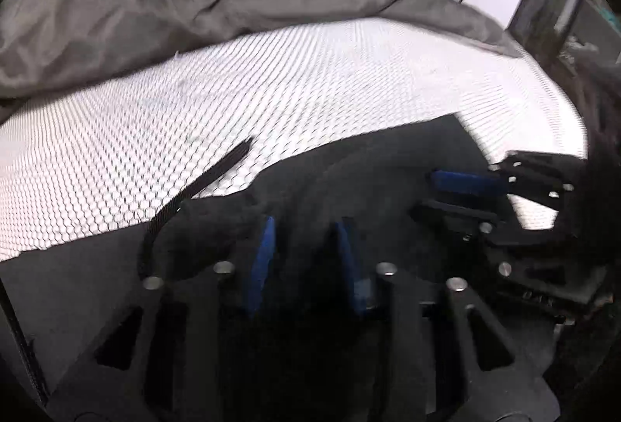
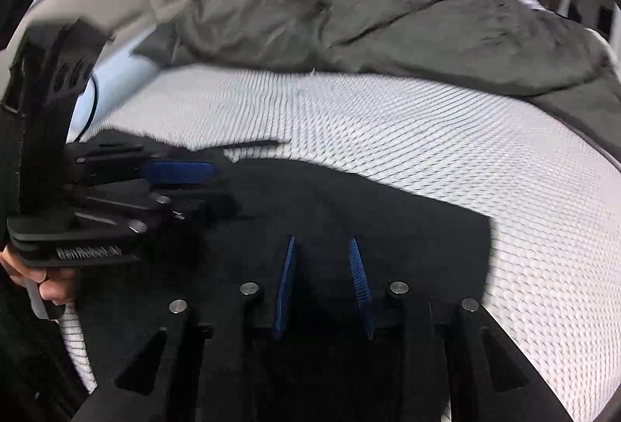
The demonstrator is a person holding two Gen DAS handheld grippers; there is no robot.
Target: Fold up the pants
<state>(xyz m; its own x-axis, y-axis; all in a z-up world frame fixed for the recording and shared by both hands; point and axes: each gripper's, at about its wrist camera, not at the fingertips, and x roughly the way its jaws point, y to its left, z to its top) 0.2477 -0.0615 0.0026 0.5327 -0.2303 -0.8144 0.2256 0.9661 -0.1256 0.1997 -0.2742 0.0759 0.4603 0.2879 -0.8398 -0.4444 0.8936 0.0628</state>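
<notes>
Looking along the left gripper (image 1: 304,228), we see the black pants (image 1: 368,166) spread on the white honeycomb-patterned mattress (image 1: 271,80), with dark cloth bunched up between our blue pads (image 1: 264,259). The jaws stand a narrow way apart, and we cannot tell for sure whether they pinch the fabric. A black drawstring (image 1: 217,173) trails from the waistband out across the mattress. The right gripper (image 2: 322,247) sits low over the pants (image 2: 349,212) near their right edge; its blue pads (image 2: 285,282) are also narrowly parted over the black cloth, and we cannot tell whether they hold it. Each gripper appears at the side of the other's view, close beside it. A rumpled grey duvet (image 2: 388,7) lies heaped across the far side of the mattress.
</notes>
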